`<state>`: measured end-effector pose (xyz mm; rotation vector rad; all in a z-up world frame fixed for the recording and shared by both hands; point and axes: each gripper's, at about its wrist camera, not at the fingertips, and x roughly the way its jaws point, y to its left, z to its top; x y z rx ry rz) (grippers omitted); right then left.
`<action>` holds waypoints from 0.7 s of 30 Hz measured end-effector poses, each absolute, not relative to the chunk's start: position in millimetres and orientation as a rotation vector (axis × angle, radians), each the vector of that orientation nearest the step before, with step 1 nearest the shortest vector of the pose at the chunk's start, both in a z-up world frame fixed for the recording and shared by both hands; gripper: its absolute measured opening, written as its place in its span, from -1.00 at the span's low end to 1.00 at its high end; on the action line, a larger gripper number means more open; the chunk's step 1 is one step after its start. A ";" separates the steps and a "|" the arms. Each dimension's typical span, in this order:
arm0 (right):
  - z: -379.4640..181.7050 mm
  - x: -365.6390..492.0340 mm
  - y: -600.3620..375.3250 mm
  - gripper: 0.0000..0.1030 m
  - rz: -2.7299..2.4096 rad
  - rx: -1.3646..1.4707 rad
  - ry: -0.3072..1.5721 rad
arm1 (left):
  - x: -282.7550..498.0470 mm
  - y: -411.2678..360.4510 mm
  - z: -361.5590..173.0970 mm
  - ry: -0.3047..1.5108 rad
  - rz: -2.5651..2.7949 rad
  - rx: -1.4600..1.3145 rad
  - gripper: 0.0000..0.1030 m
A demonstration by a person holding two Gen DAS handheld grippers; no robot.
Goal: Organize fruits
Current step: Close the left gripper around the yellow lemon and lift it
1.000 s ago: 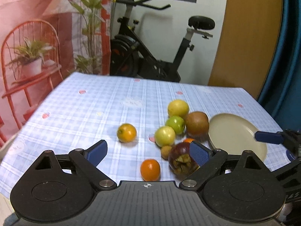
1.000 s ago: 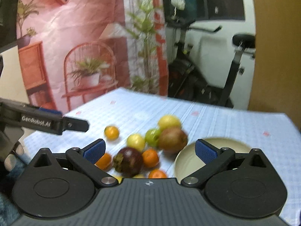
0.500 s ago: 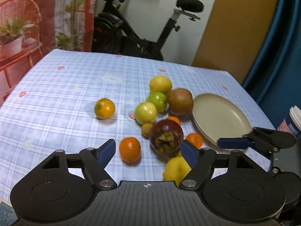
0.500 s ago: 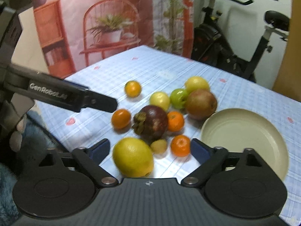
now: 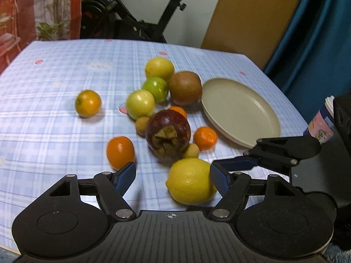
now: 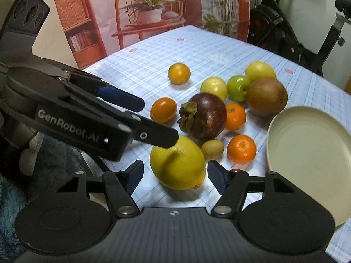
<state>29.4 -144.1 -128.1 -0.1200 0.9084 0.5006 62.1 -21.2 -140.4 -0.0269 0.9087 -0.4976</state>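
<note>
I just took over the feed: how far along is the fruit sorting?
Nothing looks done: the plate holds no fruit, and every fruit lies on the tablecloth. In hand: the right hand-held gripper is closing around the big lemon, pads not yet pressing; the left hand-held gripper is closing beside it. All fruit remains.

Home room: exercise bike (image 5: 140,19), checked tablecloth (image 5: 54,70), curtain (image 5: 311,32).

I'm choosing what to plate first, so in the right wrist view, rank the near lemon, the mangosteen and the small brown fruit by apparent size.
1. Near lemon, though being closest flatters it.
2. Mangosteen.
3. Small brown fruit, clearly smallest.
</note>
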 end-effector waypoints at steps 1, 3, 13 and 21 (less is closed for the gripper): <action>-128.9 29.7 -144.3 0.32 0.500 -0.111 0.913 | 62.7 -22.2 -142.1 0.917 -0.508 -0.030 0.40; -130.3 31.1 -146.5 0.32 0.497 -0.097 0.914 | 64.4 -23.6 -145.1 0.935 -0.529 -0.040 0.34; -135.4 32.6 -151.4 0.32 0.479 -0.043 0.933 | 68.1 -27.8 -153.9 0.959 -0.589 -0.075 0.34; -142.6 32.5 -153.2 0.24 0.472 -0.017 0.971 | 69.5 -30.2 -159.7 0.985 -0.619 -0.084 0.26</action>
